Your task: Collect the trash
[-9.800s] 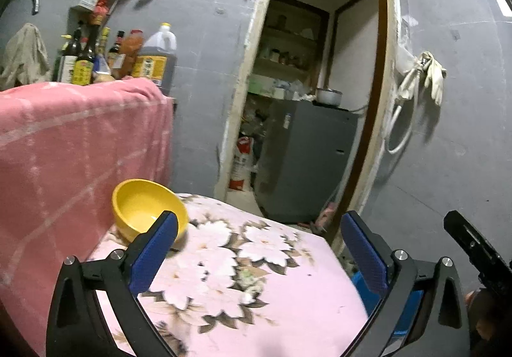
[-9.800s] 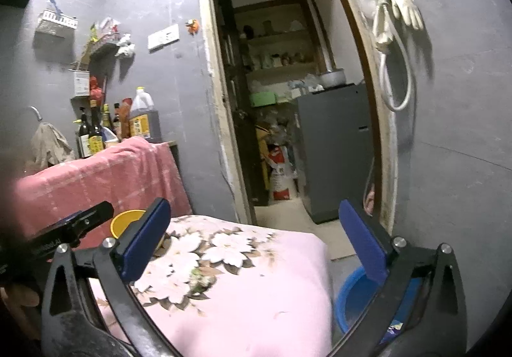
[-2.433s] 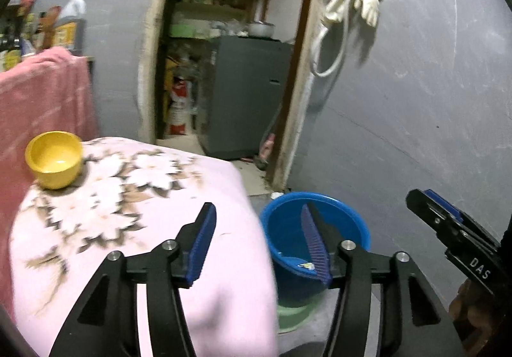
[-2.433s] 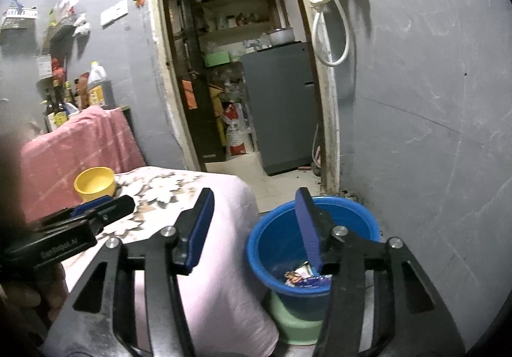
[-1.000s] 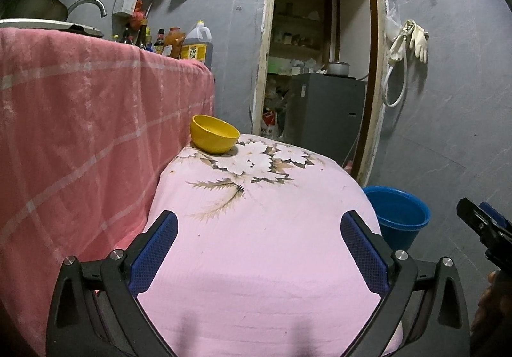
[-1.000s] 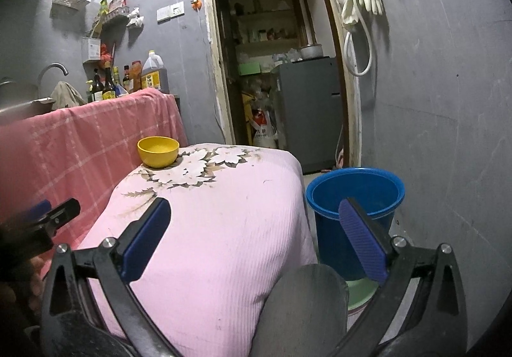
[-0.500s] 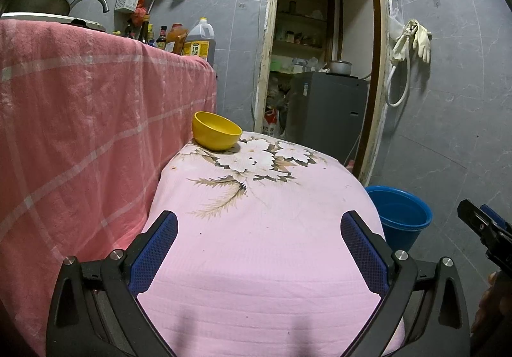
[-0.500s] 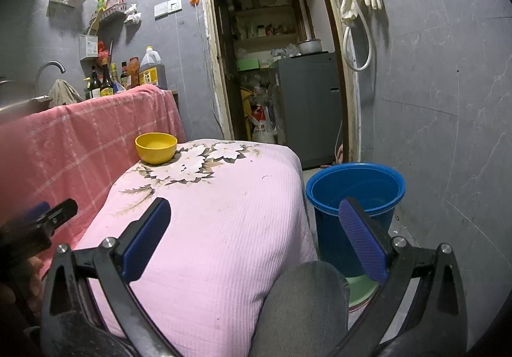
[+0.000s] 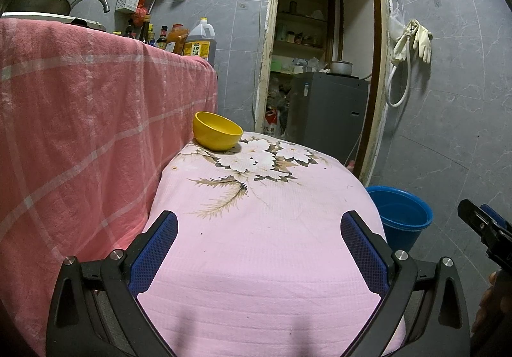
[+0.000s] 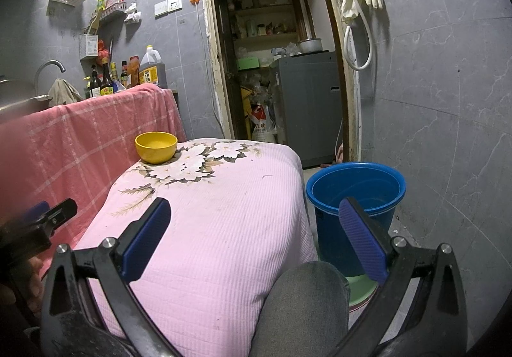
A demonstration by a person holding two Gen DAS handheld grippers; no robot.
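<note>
A blue bucket (image 10: pixel 356 187) stands on the floor to the right of a table covered with a pink floral cloth (image 10: pixel 217 206); it also shows in the left wrist view (image 9: pixel 400 216). No loose trash shows on the cloth. My left gripper (image 9: pixel 257 245) is open and empty, held over the near end of the cloth (image 9: pixel 262 229). My right gripper (image 10: pixel 252 235) is open and empty, over the table's right near edge, its right finger in front of the bucket. The bucket's contents are hidden from here.
A yellow bowl (image 9: pixel 217 130) sits at the table's far left corner, also in the right wrist view (image 10: pixel 156 146). A counter draped in a pink checked cloth (image 9: pixel 80 120) rises on the left. A doorway with a grey cabinet (image 10: pixel 304 104) lies behind. A grey-clad knee (image 10: pixel 304 309) is below.
Over the last second both grippers stayed open and nearly still. Earlier both were half closed above the bucket, which held wrappers, then pulled back to the near end of the table.
</note>
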